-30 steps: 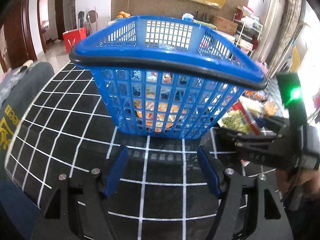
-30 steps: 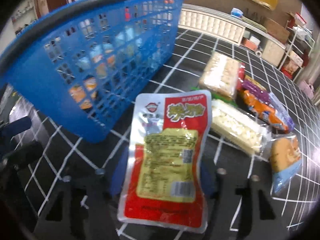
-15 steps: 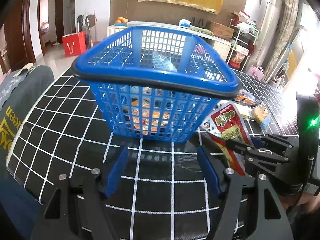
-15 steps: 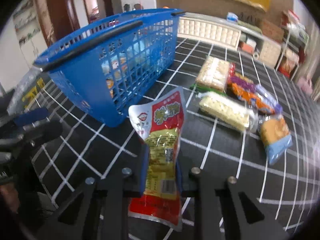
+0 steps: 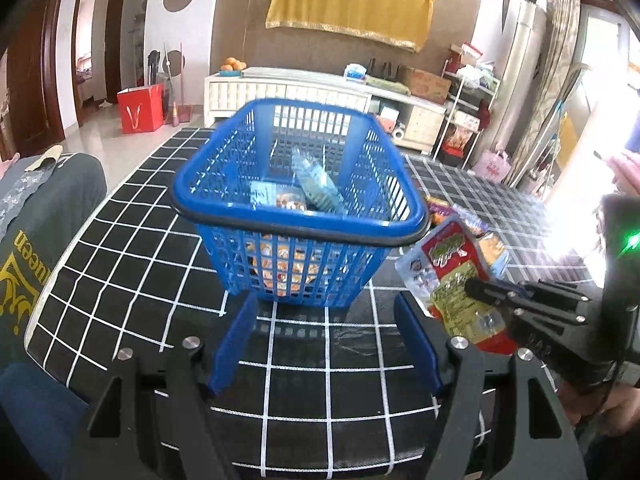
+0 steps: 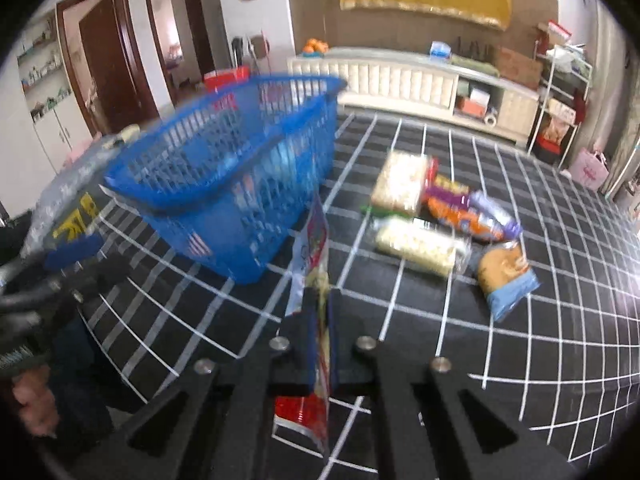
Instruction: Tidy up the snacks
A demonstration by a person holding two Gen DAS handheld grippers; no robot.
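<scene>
Right gripper has the red snack pouch, lifted beside the blue basket!

The right gripper (image 6: 319, 312) is clamped tight on the red snack pouch (image 5: 456, 276), holding it edge-on in the air, just right of the blue basket (image 5: 298, 216) and below its rim. The left gripper (image 5: 324, 344) sits low in front of the basket, blue fingers (image 5: 234, 344) spread wide, nothing between them. Snacks already lie inside the basket. To its right, more packets wait on the checked cloth (image 6: 520, 360): two pale cracker packs (image 6: 416, 240), a blue-ended bag (image 6: 506, 276).

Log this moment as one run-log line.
right claw: shut on red snack pouch | left claw: open | blue basket: pouch outside
</scene>
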